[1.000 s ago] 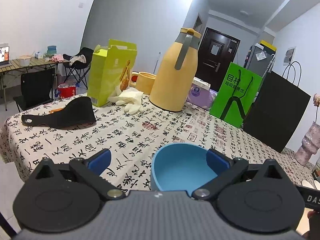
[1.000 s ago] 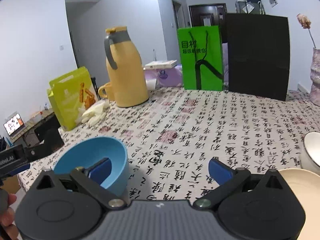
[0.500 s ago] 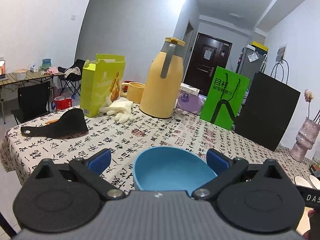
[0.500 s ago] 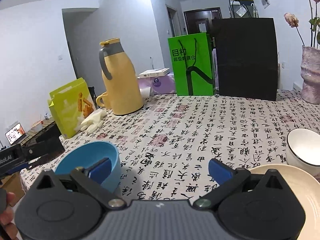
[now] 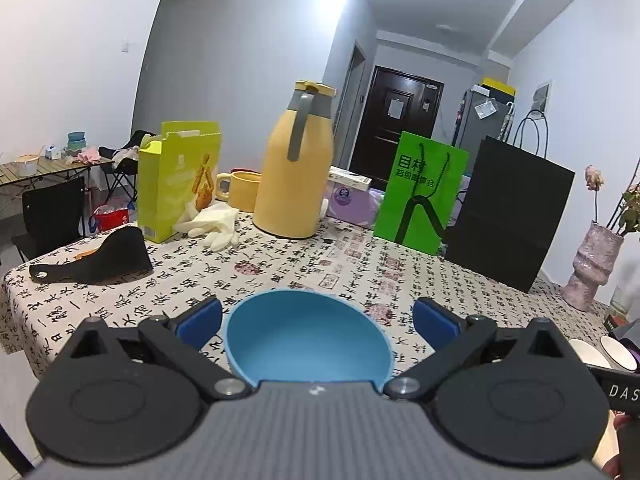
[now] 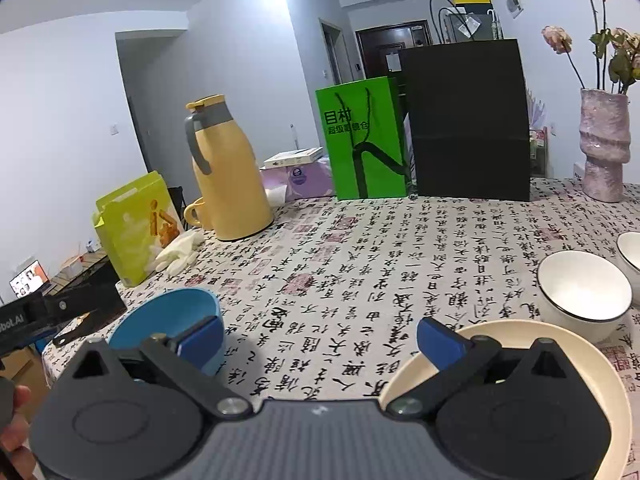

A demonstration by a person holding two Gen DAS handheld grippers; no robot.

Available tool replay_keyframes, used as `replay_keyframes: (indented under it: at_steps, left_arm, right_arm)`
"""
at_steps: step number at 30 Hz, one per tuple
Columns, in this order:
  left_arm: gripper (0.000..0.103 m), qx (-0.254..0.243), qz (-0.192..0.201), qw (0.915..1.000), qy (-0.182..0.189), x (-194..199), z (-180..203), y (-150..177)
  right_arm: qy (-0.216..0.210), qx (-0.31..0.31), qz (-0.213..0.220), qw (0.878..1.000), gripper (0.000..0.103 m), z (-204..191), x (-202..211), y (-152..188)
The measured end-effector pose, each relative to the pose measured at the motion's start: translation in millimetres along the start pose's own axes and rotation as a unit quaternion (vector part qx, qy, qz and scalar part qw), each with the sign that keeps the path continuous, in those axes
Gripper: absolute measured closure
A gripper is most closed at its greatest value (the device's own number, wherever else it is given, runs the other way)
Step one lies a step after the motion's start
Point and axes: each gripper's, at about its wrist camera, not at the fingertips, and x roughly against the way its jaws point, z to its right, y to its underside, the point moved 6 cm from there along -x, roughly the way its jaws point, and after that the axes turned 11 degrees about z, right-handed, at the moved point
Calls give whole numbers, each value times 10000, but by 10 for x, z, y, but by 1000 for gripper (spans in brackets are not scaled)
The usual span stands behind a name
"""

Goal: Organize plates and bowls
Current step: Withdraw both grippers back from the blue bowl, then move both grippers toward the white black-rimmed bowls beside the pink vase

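Both sets of jaws are standing wide apart, gripping nothing. Between the spread fingers of the left gripper (image 5: 316, 320) the blue bowl (image 5: 307, 338) is sitting upright on the calligraphy-print tablecloth (image 5: 280, 268), at 6 o'clock in that view. From the right gripper (image 6: 320, 338), the same bowl is lying at 8 o'clock, a cream plate (image 6: 560, 356) at 4 o'clock, and a white bowl (image 6: 582, 290) just beyond it at 3 o'clock.
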Motion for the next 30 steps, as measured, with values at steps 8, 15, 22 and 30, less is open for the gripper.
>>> replay_keyframes:
  at_steps: [8, 15, 22, 30]
  left_arm:
    - [0, -129, -11, 9998, 122, 51, 223, 26]
    - [0, -198, -40, 9995, 230, 50, 398, 49]
    - [0, -246, -76, 9991, 327, 26, 565, 91]
    - [0, -308, -135, 9985, 441, -36, 792, 154]
  right_arm:
    - [69, 13, 65, 10000, 0, 187, 136, -22]
    - [151, 60, 91, 9998, 0, 351, 216, -32]
    - [219, 69, 128, 9997, 0, 514, 264, -59]
    - [327, 31, 163, 9993, 0, 727, 299, -87]
